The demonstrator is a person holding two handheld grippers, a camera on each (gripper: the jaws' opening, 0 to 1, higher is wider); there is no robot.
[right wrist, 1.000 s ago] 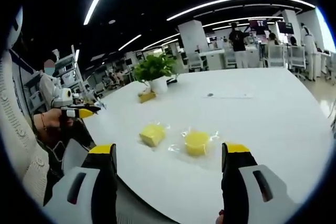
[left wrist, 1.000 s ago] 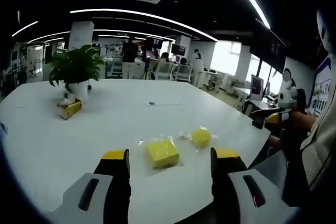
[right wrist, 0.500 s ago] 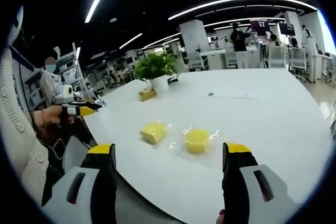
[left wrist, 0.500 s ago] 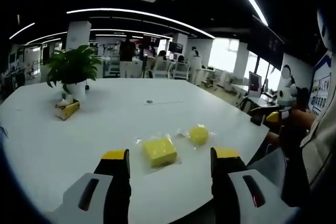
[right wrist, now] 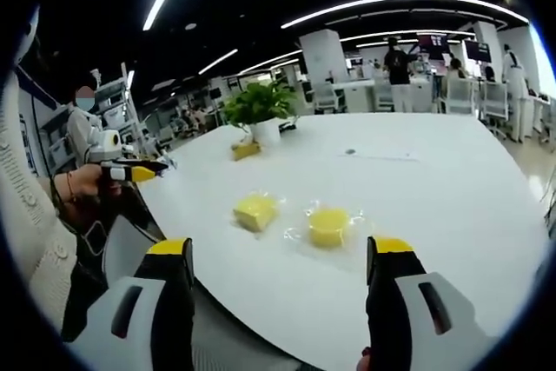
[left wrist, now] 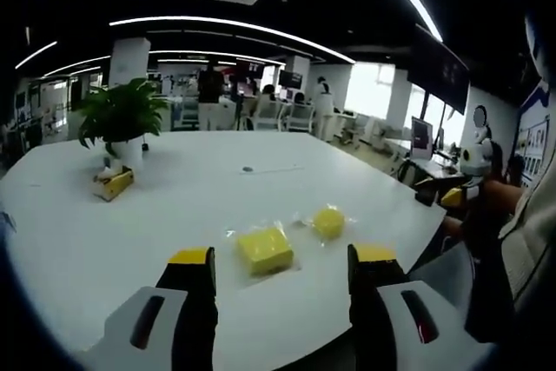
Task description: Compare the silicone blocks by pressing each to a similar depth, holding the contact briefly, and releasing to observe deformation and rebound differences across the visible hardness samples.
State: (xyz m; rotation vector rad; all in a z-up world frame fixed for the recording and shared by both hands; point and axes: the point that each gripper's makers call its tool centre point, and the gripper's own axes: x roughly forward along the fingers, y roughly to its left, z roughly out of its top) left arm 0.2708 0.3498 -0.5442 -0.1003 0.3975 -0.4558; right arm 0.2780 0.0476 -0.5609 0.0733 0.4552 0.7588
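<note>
Left gripper view: the left gripper [left wrist: 281, 268] is spread wide, grasping nothing, low in frame; the square block [left wrist: 265, 249] and round block [left wrist: 328, 221], apparently bagged, lie centre on the white table [left wrist: 174, 180]. The right gripper [right wrist: 282, 260] is likewise released.

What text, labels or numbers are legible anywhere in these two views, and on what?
None can be read.
Poster on the wall at the right of the left gripper view: has print, too blurred to read.
Small yellow box by the potted plant: no legible label.
Square block and round block: no markings visible.
</note>
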